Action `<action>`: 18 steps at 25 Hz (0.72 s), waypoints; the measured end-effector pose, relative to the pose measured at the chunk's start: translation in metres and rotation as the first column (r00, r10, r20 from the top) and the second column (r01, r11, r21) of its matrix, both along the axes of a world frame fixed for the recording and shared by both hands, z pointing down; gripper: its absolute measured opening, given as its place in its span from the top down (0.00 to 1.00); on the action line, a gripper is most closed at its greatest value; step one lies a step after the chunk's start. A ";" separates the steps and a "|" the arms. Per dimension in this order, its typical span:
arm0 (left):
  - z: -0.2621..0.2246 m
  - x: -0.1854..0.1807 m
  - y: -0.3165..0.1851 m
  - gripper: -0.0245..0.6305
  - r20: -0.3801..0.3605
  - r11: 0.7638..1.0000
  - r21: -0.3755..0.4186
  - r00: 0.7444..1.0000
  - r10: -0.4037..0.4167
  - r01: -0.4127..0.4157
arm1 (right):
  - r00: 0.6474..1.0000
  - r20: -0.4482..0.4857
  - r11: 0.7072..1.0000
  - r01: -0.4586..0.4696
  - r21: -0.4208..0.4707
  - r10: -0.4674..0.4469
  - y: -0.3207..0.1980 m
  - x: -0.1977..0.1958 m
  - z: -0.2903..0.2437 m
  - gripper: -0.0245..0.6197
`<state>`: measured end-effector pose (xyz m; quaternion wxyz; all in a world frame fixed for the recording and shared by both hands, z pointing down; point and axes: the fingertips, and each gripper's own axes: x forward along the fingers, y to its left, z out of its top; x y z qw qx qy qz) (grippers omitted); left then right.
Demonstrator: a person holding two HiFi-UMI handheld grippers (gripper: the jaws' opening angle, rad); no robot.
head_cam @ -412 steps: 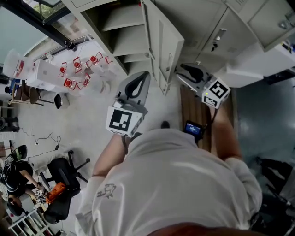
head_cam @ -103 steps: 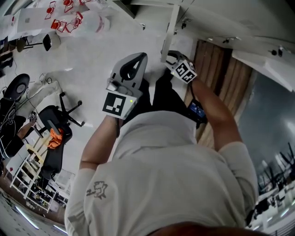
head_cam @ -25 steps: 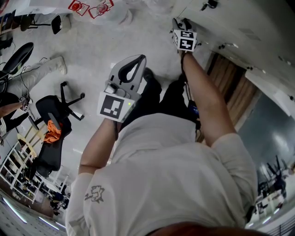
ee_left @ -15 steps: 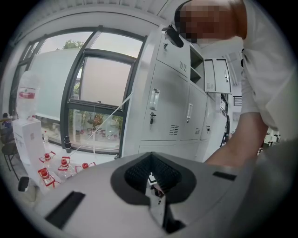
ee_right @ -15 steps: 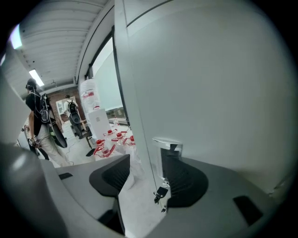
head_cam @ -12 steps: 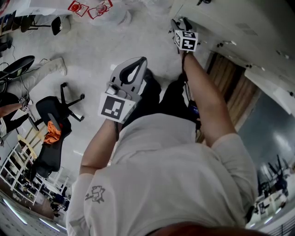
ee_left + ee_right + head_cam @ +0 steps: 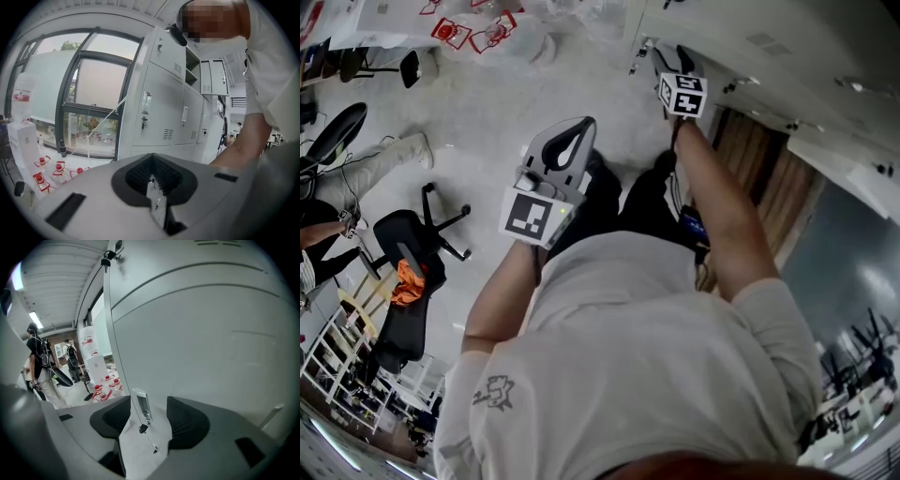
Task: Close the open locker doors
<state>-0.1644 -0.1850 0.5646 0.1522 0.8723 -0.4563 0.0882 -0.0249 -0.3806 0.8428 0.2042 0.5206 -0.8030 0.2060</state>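
Before the right gripper (image 7: 143, 420), jaws just opening wide astride yet clear of its small silvery latch (image 7: 142, 406), the pale grey steel locker door (image 7: 201, 333) likely swings light but slick: push beside the latch; left gripper (image 7: 153, 180) closed, empty

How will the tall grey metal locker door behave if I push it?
The grey metal locker door looks like thin flat sheet: probably stiff yet light, swinging easily. Its smooth painted face seems slippery. The small dark piece dangling below its handle would likely swing.

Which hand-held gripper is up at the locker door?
The right hand-held gripper: its jaws, just opened, frame the door handle without touching. The left hand-held gripper hangs back, shut, over the floor.
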 end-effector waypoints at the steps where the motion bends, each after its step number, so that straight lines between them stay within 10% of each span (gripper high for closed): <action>1: -0.003 0.005 0.000 0.96 -0.003 1.000 0.004 1.000 0.004 -0.004 | 1.000 0.004 1.000 -0.001 0.009 0.001 0.003 0.005 -0.008 0.62; 18: -0.058 0.098 -0.023 0.96 0.013 0.986 0.125 0.994 0.113 -0.113 | 0.981 0.017 0.934 0.181 0.307 -0.195 0.083 0.063 -0.223 0.68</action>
